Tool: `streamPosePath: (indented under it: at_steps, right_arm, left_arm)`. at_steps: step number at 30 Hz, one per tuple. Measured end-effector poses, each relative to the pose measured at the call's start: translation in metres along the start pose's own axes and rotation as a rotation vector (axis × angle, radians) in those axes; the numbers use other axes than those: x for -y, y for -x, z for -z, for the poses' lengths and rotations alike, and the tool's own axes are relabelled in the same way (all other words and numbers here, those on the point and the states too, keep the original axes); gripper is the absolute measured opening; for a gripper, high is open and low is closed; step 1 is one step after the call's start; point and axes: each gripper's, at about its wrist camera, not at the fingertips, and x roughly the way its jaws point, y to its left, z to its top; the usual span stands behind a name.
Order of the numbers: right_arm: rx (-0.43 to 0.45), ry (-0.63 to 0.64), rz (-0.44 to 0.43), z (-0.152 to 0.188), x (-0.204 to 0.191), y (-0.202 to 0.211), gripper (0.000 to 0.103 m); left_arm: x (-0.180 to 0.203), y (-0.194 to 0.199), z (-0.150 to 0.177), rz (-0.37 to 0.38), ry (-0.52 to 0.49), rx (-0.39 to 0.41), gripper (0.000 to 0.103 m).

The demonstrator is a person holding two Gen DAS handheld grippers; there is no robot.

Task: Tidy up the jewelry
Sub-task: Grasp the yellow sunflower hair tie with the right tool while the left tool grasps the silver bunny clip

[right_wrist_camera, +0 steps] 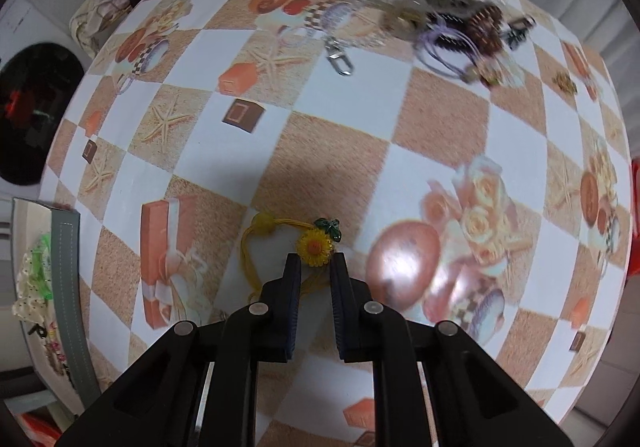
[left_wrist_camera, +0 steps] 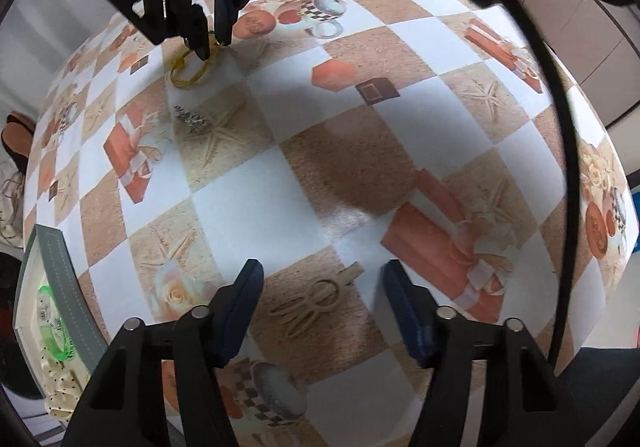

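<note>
My left gripper (left_wrist_camera: 324,271) points down at the table, open, with a pale gold looped hair clip (left_wrist_camera: 316,305) lying flat between its fingers; the pads do not touch it. At the far left of the left wrist view, my right gripper (left_wrist_camera: 214,45) pinches a yellow hair tie (left_wrist_camera: 188,71). In the right wrist view the right gripper (right_wrist_camera: 316,259) stands nearly closed. The yellow hair tie (right_wrist_camera: 256,247) runs its cord between the pads, and its sunflower charm (right_wrist_camera: 314,243) sits just beyond the tips.
A grey jewelry box (left_wrist_camera: 56,259) at the table's left edge holds a green bracelet (left_wrist_camera: 54,323); it is also in the right wrist view (right_wrist_camera: 66,275). A silver piece (left_wrist_camera: 192,119) lies near the hair tie. A heap of hair clips and cords (right_wrist_camera: 452,7) and a keychain clasp (right_wrist_camera: 340,61) lie at the far side.
</note>
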Motion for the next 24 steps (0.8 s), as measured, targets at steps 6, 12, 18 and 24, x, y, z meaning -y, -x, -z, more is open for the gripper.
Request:
streamPosePath:
  at_steps: [6,12,18,24]
  right_arm:
    - [-0.008,-0.067,-0.046,0.019,0.02,0.014,0.016]
    - [-0.014,-0.11,-0.077,0.049,0.037,0.03,0.016]
    - [-0.038,-0.155,-0.11,0.067,0.04,0.038,0.016]
    - [-0.06,-0.17,-0.125,0.087,0.039,0.045,0.016]
  left_arm:
    - [0.004,0.002,-0.003,0.042,0.014,-0.02,0.033]
    - [-0.023,0.004,-0.001,0.166,0.281,-0.057,0.033]
    - [-0.07,0.01,0.01,0.226,0.529,-0.065,0.013]
    - [-0.08,0.026,0.021,0.219,0.596,-0.051,0.013]
